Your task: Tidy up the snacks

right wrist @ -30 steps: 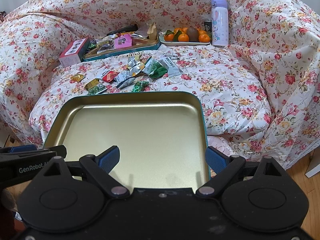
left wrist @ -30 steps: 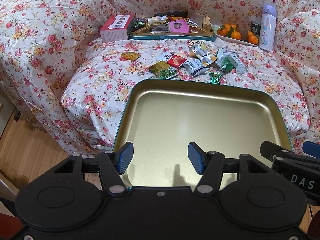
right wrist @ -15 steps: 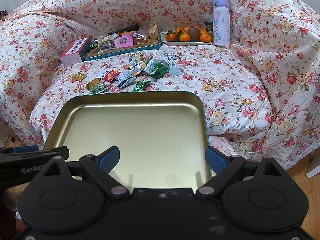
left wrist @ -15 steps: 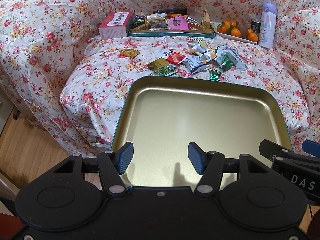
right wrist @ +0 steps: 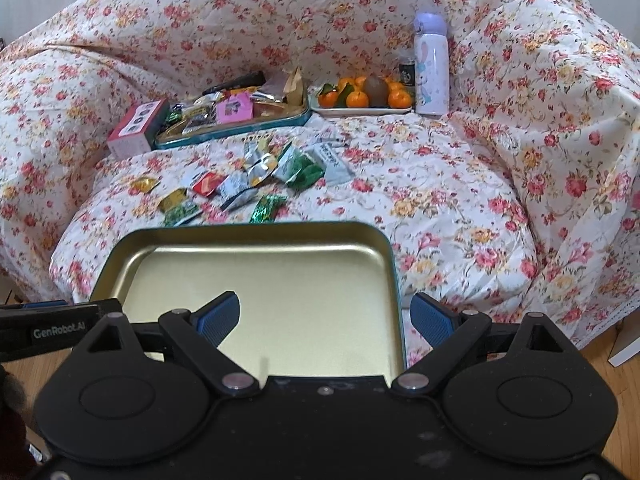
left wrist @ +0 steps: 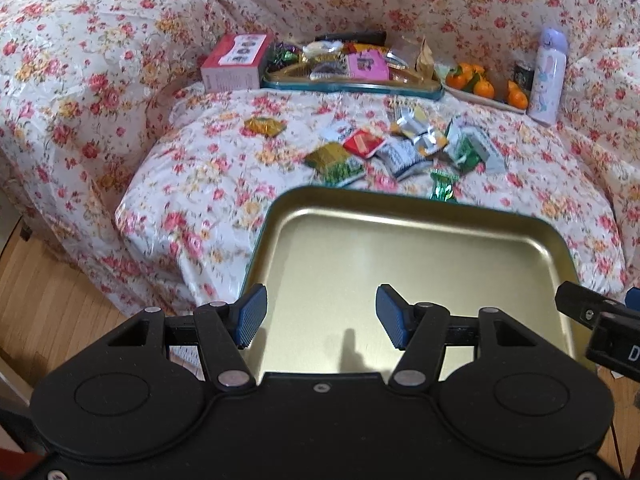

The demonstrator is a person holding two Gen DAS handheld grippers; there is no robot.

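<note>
Both claws open, nothing pinched: left gripper (left wrist: 321, 317) w/ fingers spread over tray (left wrist: 420, 264) floor; right gripper (right wrist: 326, 318) straddling tray's right wall, one pad inside, one outside. Tray empty, near edge under both claws; support hidden. Step, prob.: bringing tray to sofa (right wrist: 440, 200). Next: set flat on cushion, then load snacks (right wrist: 240, 184), which lie scattered just beyond far rim. Full tin (right wrist: 234, 114) further back.

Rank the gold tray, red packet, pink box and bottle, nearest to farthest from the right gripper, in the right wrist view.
1. Gold tray, directly under the right gripper.
2. Red packet, ahead left on the cushion.
3. Pink box, far left.
4. Bottle, far right, at the backrest.
</note>
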